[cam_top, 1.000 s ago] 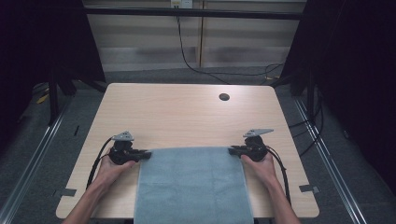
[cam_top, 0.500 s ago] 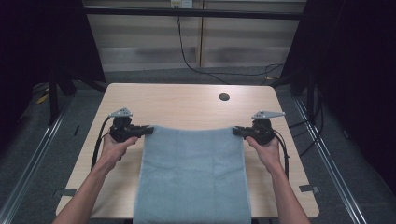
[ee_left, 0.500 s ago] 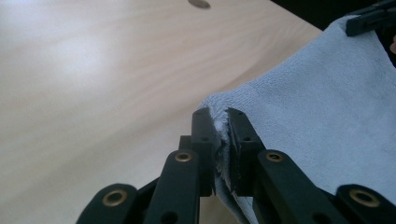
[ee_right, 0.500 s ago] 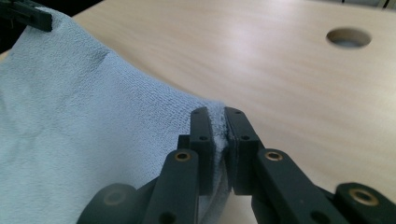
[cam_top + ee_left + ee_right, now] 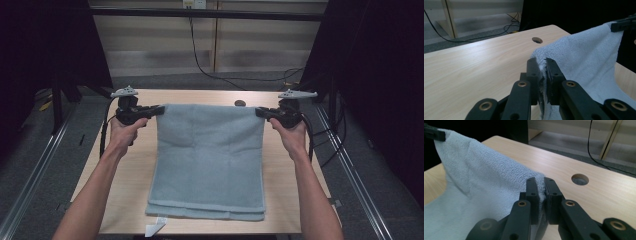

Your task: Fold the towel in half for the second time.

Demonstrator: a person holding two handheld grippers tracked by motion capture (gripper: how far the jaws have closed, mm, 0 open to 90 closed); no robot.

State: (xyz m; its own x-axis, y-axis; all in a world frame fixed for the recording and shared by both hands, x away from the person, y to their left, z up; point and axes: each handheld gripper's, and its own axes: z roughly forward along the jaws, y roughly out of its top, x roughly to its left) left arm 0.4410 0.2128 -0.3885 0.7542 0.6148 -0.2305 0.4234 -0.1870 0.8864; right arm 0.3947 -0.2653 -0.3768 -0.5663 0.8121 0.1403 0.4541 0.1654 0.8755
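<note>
Towel [image 5: 210, 155] hangs over the table [image 5: 300, 200], far corners pinched in closed left gripper [image 5: 159, 110] and right gripper [image 5: 260, 112]; uneven pulling could slip a corner free.

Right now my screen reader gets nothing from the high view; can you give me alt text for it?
A pale blue terry towel hangs stretched between two black hand-held grippers, the left gripper and the right gripper each shut on a top corner. Its lower folded edge rests on the light wooden table, which has a round hole near its far edge.
</note>
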